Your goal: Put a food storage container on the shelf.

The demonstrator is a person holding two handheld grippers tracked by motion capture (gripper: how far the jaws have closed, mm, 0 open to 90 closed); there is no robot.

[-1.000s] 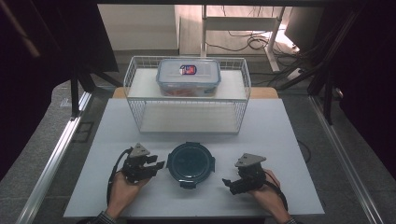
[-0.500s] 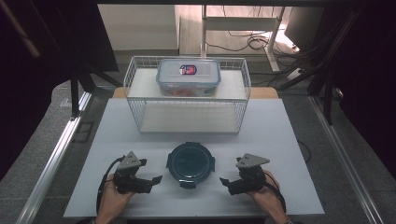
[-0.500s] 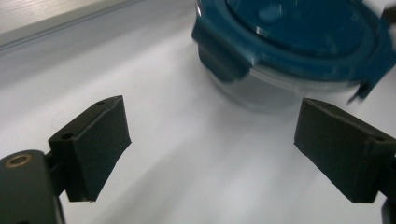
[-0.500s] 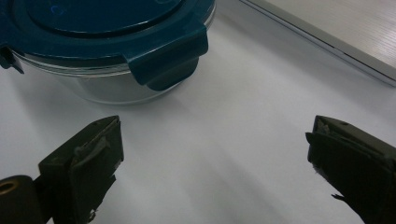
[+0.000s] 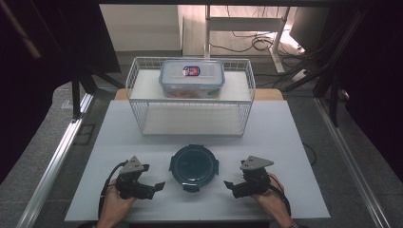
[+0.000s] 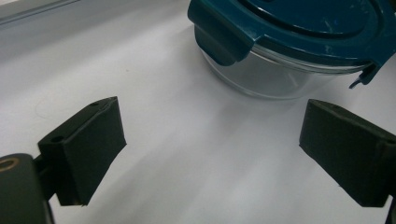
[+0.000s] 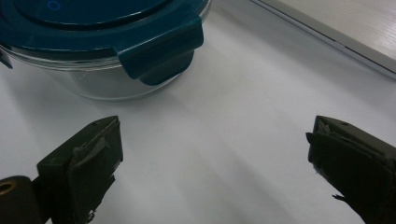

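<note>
resting my left gripper [image 5: 157, 186] at eight o'clock of the round glass container with dark teal clip lid [image 5: 194, 165], jaws just opened wide on nothing, my right gripper [image 5: 230, 186] at four o'clock, spread and empty, container mid white table [image 5: 285, 142]

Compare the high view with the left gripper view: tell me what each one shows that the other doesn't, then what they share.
High view alone: the white wire basket, the clear rectangular lidded box on its upper shelf, both hands, and the right gripper, jaws apart.

Left gripper view alone: the round container's clear glass wall under the lid, and a lid latch folded down over the rim.

Shared: the round container with its teal lid, the white table, and the left gripper, jaws just opened wide with nothing between them.
</note>
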